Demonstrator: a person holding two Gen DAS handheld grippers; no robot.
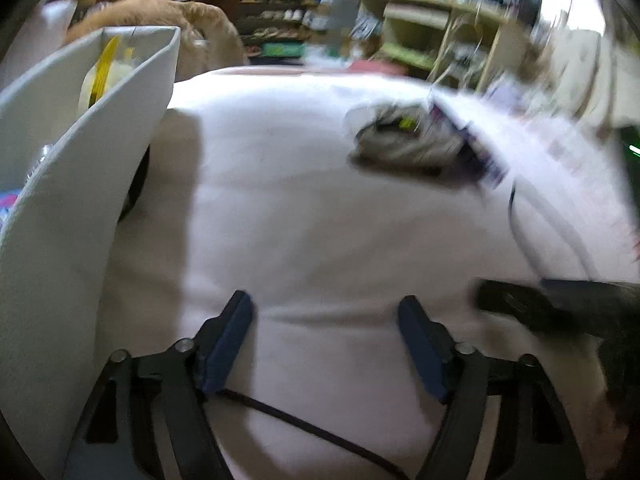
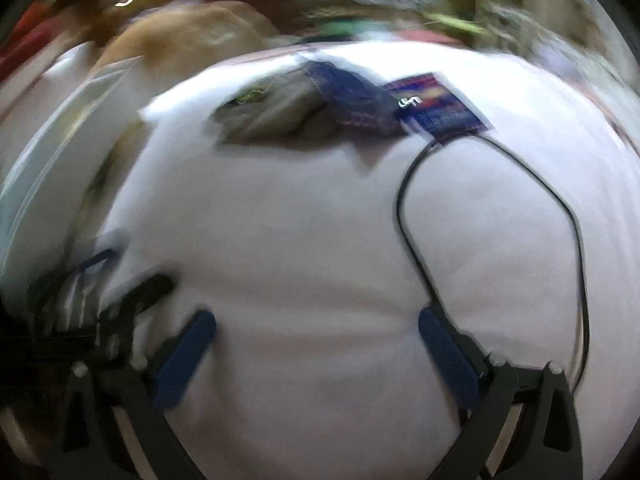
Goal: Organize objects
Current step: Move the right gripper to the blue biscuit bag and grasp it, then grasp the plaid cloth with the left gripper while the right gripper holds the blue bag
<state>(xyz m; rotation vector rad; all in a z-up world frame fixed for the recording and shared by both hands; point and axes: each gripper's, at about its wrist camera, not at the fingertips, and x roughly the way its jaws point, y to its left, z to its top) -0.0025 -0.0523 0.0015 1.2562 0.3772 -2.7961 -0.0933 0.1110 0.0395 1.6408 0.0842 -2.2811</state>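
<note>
Lying ahead of both wide-apart, empty hand-held grippers, left (image 1: 325, 316) and right (image 2: 318, 334): crumpled grey clear-plastic packet (image 2: 276, 114) on white worktop (image 2: 300, 240), long axis crosswise, the right seemingly nearer.

Dim indoor light, heavy motion blur, fisheye-warped dark edges, soft shadows

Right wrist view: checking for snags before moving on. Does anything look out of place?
A black cable loops loose across the white cloth, running from the blue packet to beside the right gripper. It could snag.
</note>
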